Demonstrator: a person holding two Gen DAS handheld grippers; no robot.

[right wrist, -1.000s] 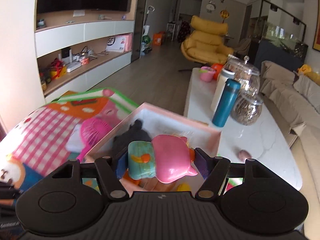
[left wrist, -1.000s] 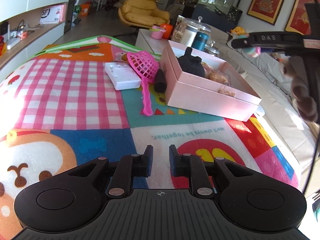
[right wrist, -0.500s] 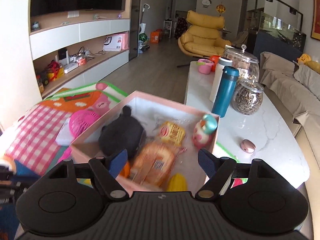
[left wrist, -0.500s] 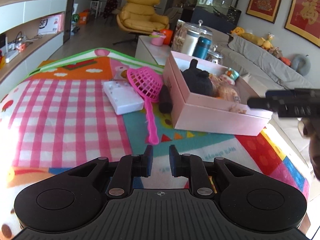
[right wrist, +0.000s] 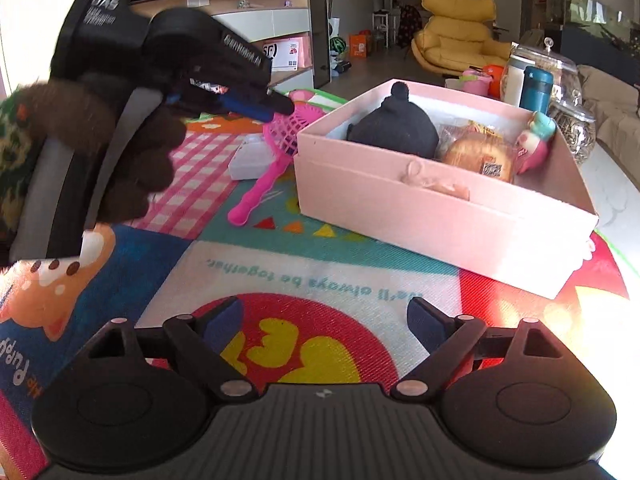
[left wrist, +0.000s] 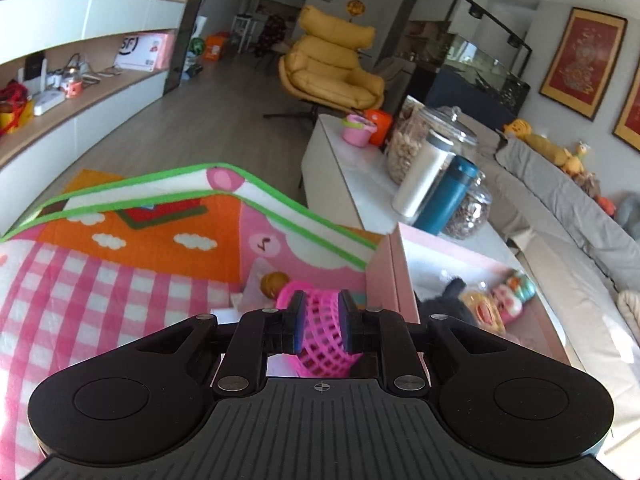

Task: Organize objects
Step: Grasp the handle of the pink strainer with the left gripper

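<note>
My left gripper (left wrist: 321, 326) is shut on the mesh head of a pink toy net (left wrist: 322, 344), just left of the pink box (left wrist: 390, 268). In the right wrist view the left gripper (right wrist: 276, 106) reaches the net's head (right wrist: 292, 130), and the net's handle (right wrist: 256, 196) rests on the mat. The pink box (right wrist: 420, 204) holds a black plush (right wrist: 394, 130), a packaged bun (right wrist: 476, 158) and a pink doll (right wrist: 534, 144). My right gripper (right wrist: 326, 320) is open and empty, low over the mat in front of the box.
A white box (right wrist: 248, 156) lies on the colourful play mat (right wrist: 320, 280) beside the net. A small doll (left wrist: 274, 282) lies beyond the net. A white table (left wrist: 352, 172) behind the box carries glass jars, a teal bottle (left wrist: 448, 200) and a pink cup. A sofa runs along the right.
My left gripper has moved forward to the pink net and closed on its head. My right gripper has released the pink doll into the box and drawn back, low over the mat.
</note>
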